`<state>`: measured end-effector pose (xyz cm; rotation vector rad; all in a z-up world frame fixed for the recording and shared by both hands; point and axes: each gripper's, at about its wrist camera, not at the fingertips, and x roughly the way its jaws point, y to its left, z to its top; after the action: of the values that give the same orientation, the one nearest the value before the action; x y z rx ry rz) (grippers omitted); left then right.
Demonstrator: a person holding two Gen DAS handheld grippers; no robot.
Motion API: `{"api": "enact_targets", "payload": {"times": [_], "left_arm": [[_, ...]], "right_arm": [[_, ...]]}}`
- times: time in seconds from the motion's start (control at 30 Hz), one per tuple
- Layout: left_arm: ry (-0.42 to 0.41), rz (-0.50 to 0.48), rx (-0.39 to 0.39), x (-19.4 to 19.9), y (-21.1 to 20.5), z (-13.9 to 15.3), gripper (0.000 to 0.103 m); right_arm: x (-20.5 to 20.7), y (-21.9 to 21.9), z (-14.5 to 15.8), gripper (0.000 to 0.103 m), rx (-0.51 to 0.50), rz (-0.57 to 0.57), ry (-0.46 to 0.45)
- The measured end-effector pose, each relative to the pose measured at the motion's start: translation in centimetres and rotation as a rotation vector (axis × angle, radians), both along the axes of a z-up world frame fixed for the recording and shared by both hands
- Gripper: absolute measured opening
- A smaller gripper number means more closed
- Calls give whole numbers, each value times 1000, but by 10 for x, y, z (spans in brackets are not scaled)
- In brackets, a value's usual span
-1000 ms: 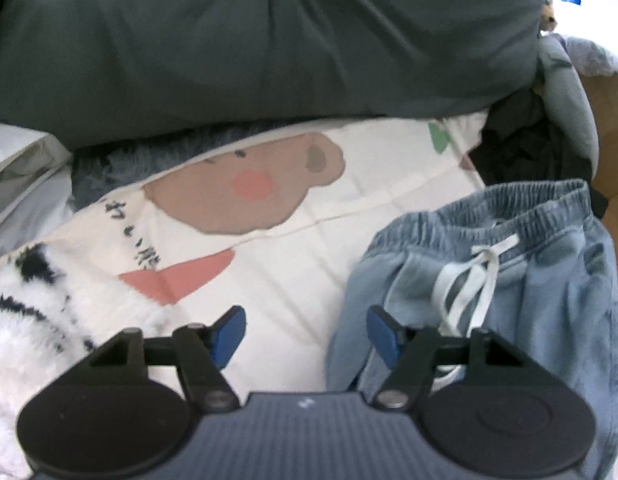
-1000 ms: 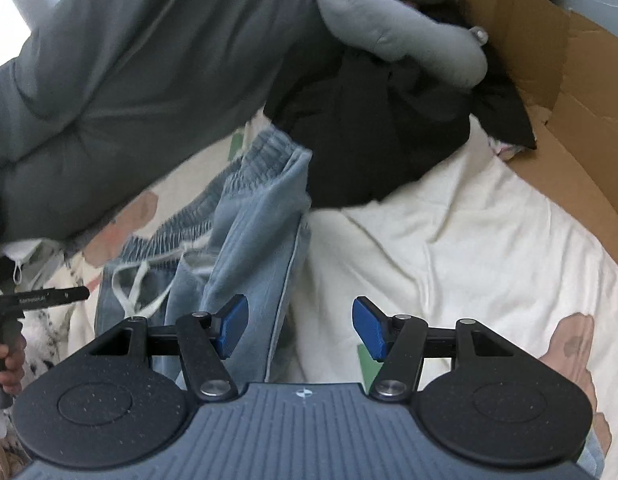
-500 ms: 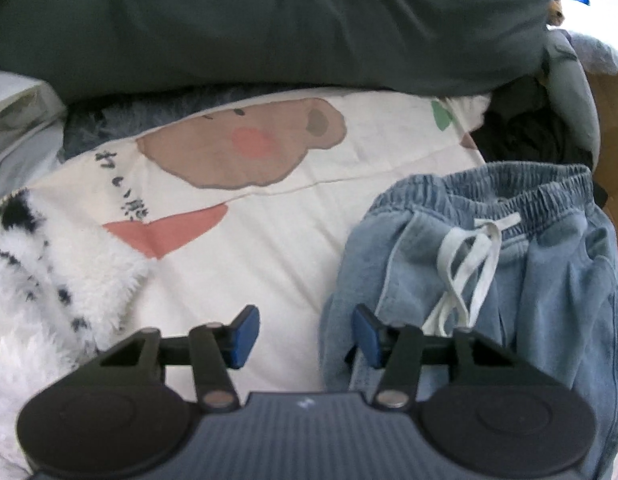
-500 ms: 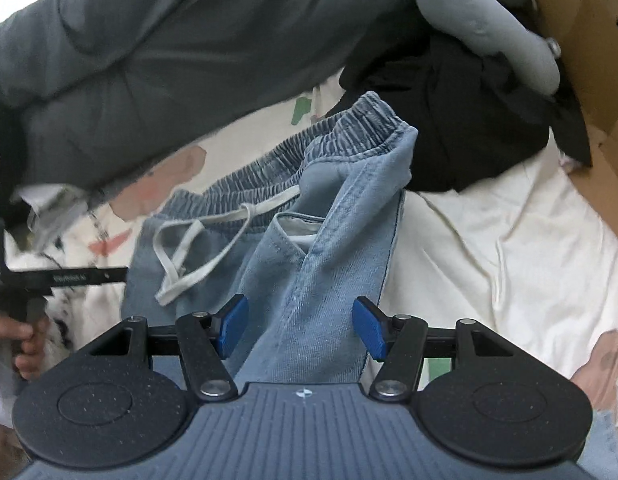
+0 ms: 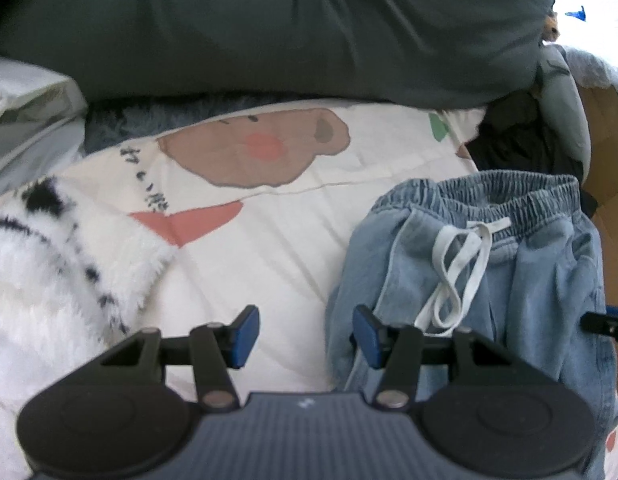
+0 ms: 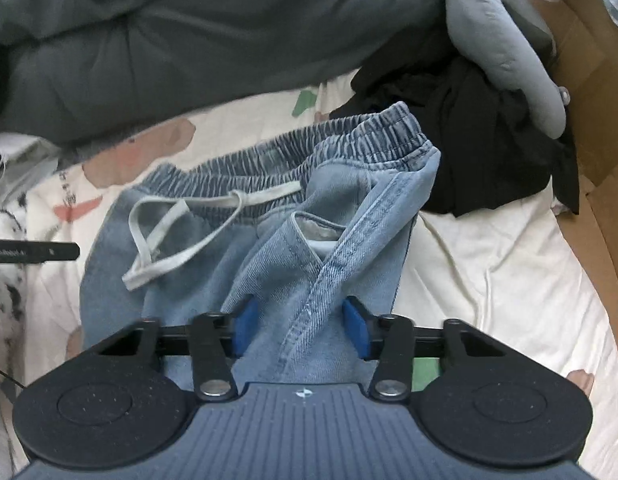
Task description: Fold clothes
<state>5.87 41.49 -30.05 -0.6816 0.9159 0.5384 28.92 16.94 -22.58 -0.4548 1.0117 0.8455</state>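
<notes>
Light-blue denim trousers (image 5: 517, 280) (image 6: 181, 280) with an elastic waistband and a white drawstring (image 6: 177, 236) lie crumpled on the bed. My right gripper (image 6: 297, 328) has its jaws closing on a raised fold of denim along the side seam, and both blue pads press the cloth. My left gripper (image 5: 305, 336) stands open over the bare sheet. Its right pad (image 5: 367, 336) is at the trousers' left edge, with nothing between the fingers. A black part of the left gripper (image 6: 33, 252) shows at the left edge of the right wrist view.
A dark grey duvet (image 5: 269, 28) lies across the far side. A white fluffy black-spotted blanket (image 5: 49, 280) is at the left on the bear-print sheet (image 5: 269, 240). A black garment (image 6: 489, 140), a grey plush (image 6: 505, 48) and a cardboard box (image 6: 593, 92) are at the right.
My right gripper moved left over the trousers and narrowed its jaws onto a fold of denim. My left gripper slid toward the trousers' left edge and its jaws narrowed a little.
</notes>
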Motion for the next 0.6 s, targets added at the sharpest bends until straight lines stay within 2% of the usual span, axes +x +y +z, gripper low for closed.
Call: {"api": "enact_targets", "payload": {"times": [0.07, 0.1, 0.27, 0.37, 0.5, 0.6], "left_arm": [[-11, 6, -7, -1, -1, -2, 54], [-17, 5, -6, -1, -2, -2, 54], [-29, 5, -9, 4, 1, -5, 52], [-35, 23, -29, 10, 5, -10, 50], [-21, -9, -7, 20, 3, -14, 48], [-21, -14, -28, 22, 7, -17, 48]], "right_arm": [[2, -3, 2, 18, 17, 11, 8], [4, -7, 4, 11, 25, 19, 3], [17, -28, 4, 6, 22, 30, -28], [38, -45, 2, 4, 14, -34, -38], [65, -66, -2, 4, 7, -123, -65], [81, -80, -12, 4, 4, -171, -52]]}}
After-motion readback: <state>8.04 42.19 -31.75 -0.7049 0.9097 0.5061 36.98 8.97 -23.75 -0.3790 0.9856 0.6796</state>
